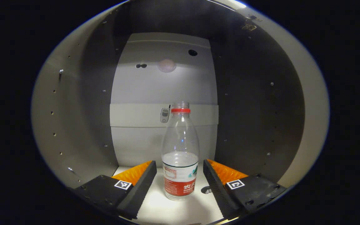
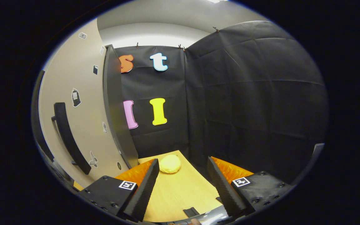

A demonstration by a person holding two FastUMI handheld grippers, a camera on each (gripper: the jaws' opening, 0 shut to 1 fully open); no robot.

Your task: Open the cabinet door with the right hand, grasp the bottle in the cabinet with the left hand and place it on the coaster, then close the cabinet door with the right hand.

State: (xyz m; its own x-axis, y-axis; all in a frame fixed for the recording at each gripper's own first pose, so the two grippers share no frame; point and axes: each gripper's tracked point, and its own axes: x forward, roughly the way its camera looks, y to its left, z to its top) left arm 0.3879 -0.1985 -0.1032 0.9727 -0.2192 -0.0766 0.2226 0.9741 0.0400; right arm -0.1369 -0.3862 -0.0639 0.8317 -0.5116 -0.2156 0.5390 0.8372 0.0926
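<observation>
Upright, clear bottle (image 1: 180,154), red collar, capless, red-and-white label, partly filled.

Clear bottle (image 1: 180,156) upright in cabinet (image 1: 73,125) — door (image 2: 77,125) open, coaster (image 2: 169,163) bare.

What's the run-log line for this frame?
door: open | left gripper: open, fingers either side of bottle, not pressing | bottle: upright in cabinet | right gripper: open, empty | coaster: bare, on table
</observation>
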